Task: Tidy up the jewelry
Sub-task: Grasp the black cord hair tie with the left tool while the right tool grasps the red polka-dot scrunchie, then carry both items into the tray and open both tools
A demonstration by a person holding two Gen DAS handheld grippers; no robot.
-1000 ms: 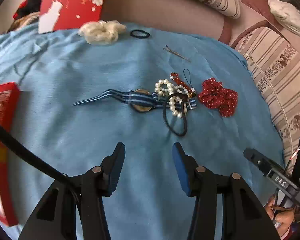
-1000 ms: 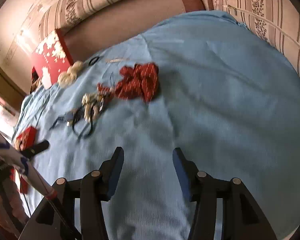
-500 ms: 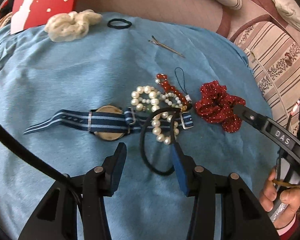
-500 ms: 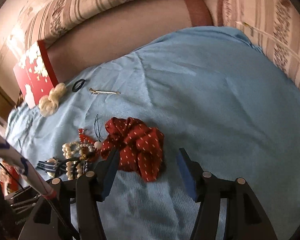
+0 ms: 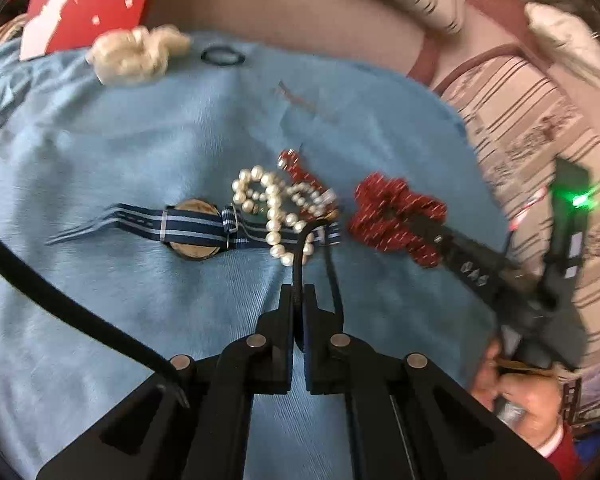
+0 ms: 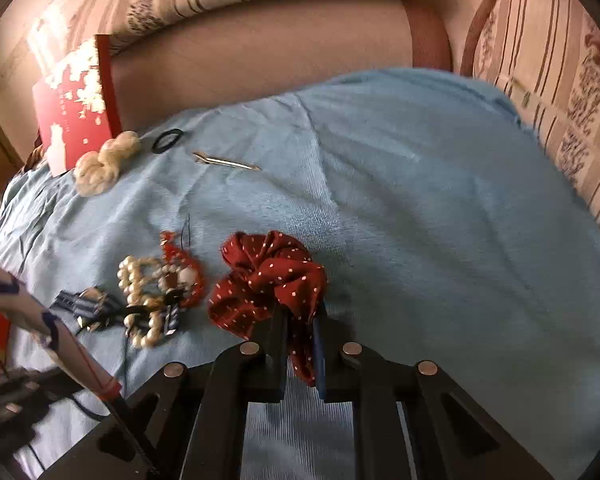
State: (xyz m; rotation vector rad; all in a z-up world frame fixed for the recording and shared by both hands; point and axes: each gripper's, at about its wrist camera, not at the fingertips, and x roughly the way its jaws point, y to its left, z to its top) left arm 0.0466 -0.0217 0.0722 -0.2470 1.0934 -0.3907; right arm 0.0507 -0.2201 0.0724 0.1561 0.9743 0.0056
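A: Two grippers, both clamped. The left gripper pinches the black hair tie beside the pearl bracelet.

B: And the right gripper is squeezed onto the red scrunchie on the blue cloth.

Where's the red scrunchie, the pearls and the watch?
Red scrunchie [image 6: 272, 276], right wrist view, on its dotted fabric folds.
Pearls [image 5: 274, 204], left wrist view, on the strand's middle beads.
Watch [image 5: 194, 252], left wrist view, on the round case below the striped strap.
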